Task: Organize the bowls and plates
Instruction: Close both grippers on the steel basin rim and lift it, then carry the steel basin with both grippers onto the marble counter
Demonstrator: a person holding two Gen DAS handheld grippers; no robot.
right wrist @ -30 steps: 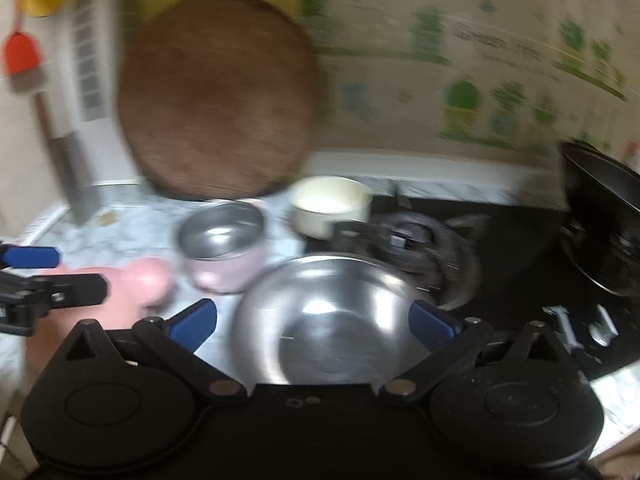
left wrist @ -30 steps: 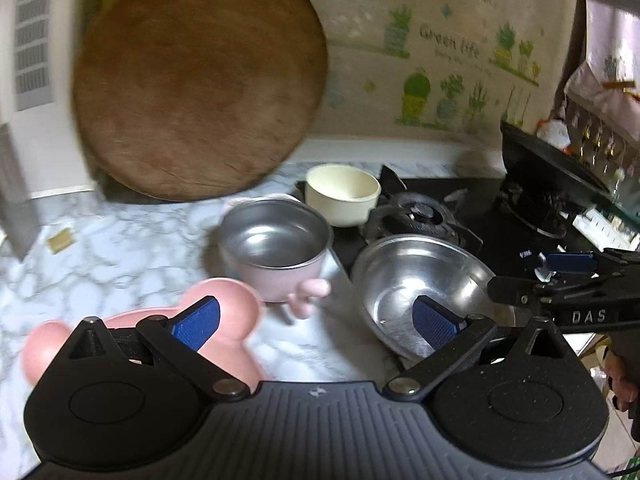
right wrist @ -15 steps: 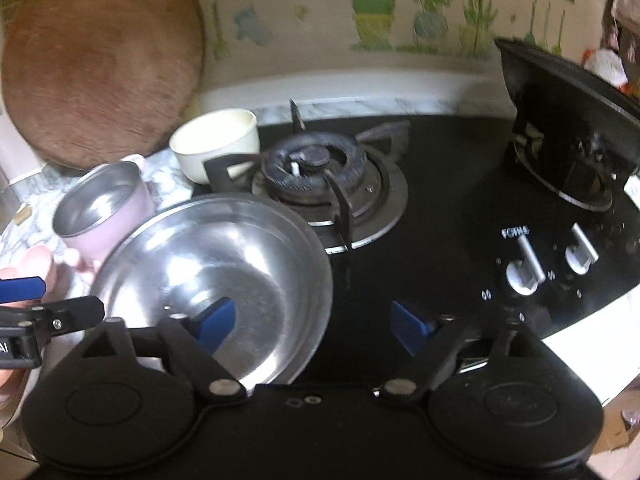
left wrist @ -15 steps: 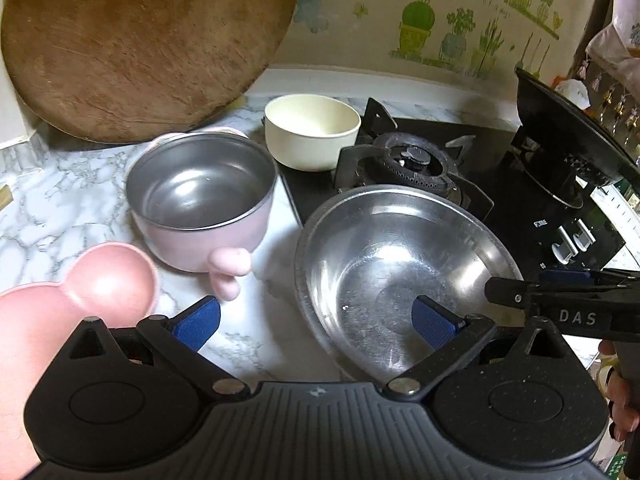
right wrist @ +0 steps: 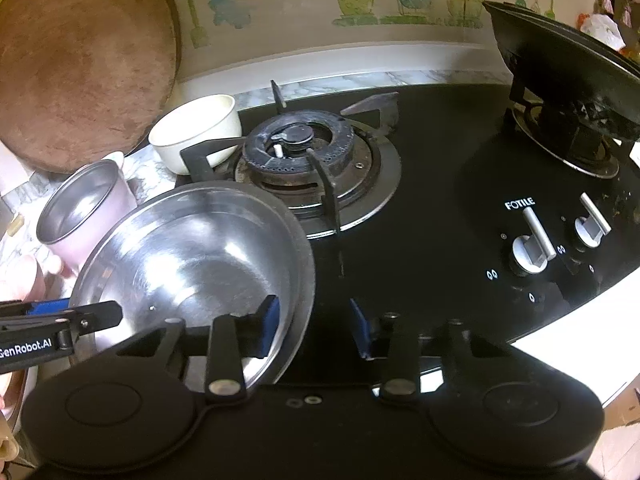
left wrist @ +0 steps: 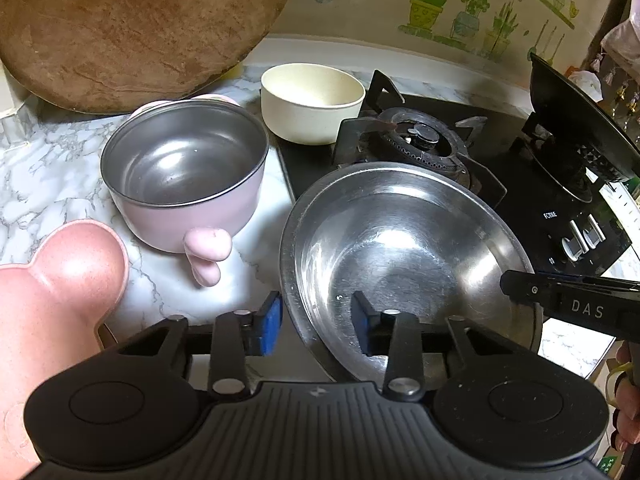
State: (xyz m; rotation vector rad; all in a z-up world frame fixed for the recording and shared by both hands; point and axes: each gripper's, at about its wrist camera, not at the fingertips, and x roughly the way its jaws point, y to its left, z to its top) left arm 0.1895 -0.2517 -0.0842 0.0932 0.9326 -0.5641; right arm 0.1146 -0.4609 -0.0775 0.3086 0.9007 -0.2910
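A wide steel bowl (left wrist: 400, 248) sits partly on the marble counter and partly on the black stove. My left gripper (left wrist: 316, 324) straddles its left rim, one blue pad outside and one inside. The jaws are closing and the pads do not press on the rim. My right gripper (right wrist: 314, 330) straddles the opposite rim of the steel bowl (right wrist: 192, 256) in the same way, also closing with a gap left. A steel-lined pink bowl (left wrist: 184, 184), a cream bowl (left wrist: 312, 100) and a pink mouse-shaped plate (left wrist: 60, 280) stand to the left.
A round wooden board (left wrist: 120, 20) leans on the wall behind the bowls. The gas burner (right wrist: 300, 148) with its pan supports is right behind the steel bowl. A black wok (right wrist: 560, 68) sits on the far right burner, with the stove knobs (right wrist: 532, 248) in front of it.
Both grippers came down and forward to the steel bowl, one at each side. Their jaws went from wide apart to narrow, each around a rim.
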